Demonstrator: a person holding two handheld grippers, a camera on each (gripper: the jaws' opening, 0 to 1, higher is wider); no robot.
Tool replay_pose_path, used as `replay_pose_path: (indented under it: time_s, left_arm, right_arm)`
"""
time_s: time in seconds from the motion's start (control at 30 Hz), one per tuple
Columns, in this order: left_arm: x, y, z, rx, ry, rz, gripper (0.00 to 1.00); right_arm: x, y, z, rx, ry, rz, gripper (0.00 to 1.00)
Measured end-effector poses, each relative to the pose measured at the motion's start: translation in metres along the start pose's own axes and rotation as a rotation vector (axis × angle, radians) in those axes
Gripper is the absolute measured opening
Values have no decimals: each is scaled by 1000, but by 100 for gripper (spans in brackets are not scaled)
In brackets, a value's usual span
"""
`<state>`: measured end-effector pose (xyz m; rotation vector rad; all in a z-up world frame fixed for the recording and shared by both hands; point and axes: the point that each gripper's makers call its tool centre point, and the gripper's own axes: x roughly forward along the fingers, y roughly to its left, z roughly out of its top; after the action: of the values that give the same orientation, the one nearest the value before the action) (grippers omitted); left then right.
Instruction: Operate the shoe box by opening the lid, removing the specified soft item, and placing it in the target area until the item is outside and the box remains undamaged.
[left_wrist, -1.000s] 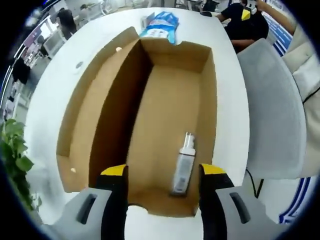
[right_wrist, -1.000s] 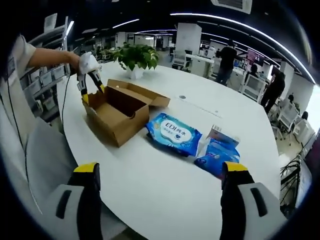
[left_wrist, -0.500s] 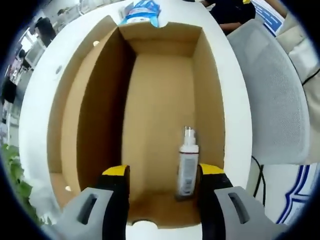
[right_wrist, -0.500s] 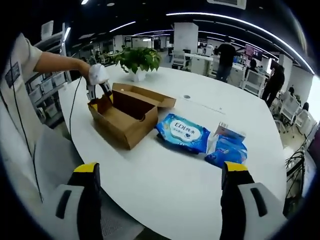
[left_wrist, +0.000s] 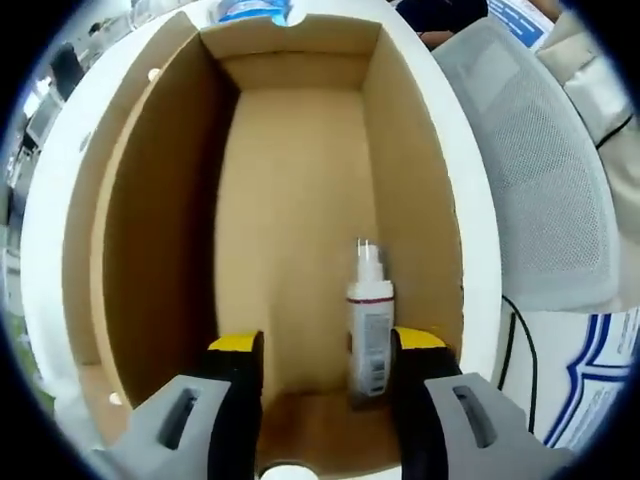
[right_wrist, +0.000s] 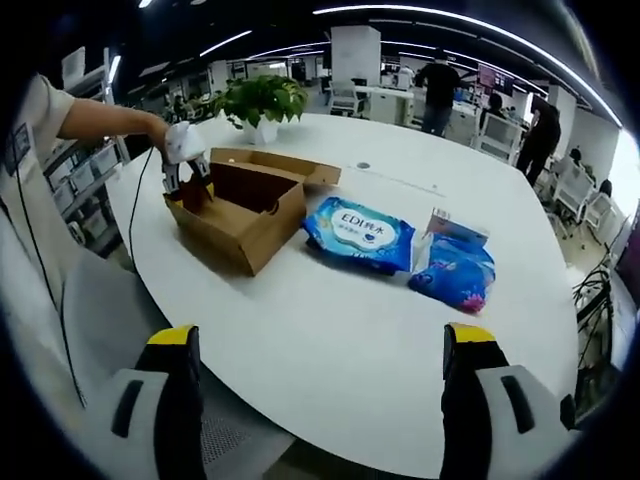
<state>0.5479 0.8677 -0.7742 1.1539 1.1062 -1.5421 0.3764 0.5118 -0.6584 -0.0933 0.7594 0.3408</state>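
Reaching into the open brown cardboard shoe box (left_wrist: 300, 200) with my left gripper (left_wrist: 318, 350), jaws wide and empty.

A small white spray bottle (left_wrist: 368, 320) is lying low centre, apparently against the right jaw; I'm risking knocking it aside or scraping the wall. Right gripper (right_wrist: 320, 350) is hanging wide, empty.

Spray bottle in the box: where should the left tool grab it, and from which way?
Probably across the wide body, below the white collar. The spray bottle lies flat on the box floor near the right wall, nozzle pointing away. Come straight down from above, and shift the open left tool right so it straddles the body; the neck looks too narrow to hold.
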Motion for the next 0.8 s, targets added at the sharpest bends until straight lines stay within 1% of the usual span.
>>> replay_pose_path:
  time_s: [0.07, 0.1, 0.13, 0.17, 0.23, 0.33, 0.43, 0.57, 0.7, 0.8]
  left_arm:
    - [0, 2, 1, 4, -6, 1, 55]
    - [1, 4, 2, -9, -16, 9, 56]
    - [1, 5, 3, -11, -19, 11, 55]
    - [1, 7, 4, -13, -25, 23, 51]
    - [3, 10, 3, -7, -17, 33, 45]
    - [2, 9, 4, -12, -19, 20, 47]
    - [2, 12, 4, 7, -13, 31, 45]
    - [7, 8, 5, 40, -8, 23, 37]
    - [11, 4, 5, 37, -9, 18, 33]
    - [15, 0, 3, 47, -7, 15, 27]
  right_arm:
    - [-1, -5, -2, 9, 6, -13, 96]
    - [-2, -6, -2, 11, 5, -15, 96]
    - [-2, -7, -3, 15, 6, -19, 96]
    - [-2, -8, -3, 18, 6, -21, 96]
    - [-3, -7, -3, 20, 7, -24, 96]
    - [-4, -6, -3, 20, 7, -24, 96]
    - [-3, -6, -1, 19, 6, -22, 96]
    - [-3, -5, 0, 17, 4, -20, 96]
    - [-2, -5, 1, 18, 0, -17, 95]
    - [-2, -4, 2, 19, -6, -14, 95]
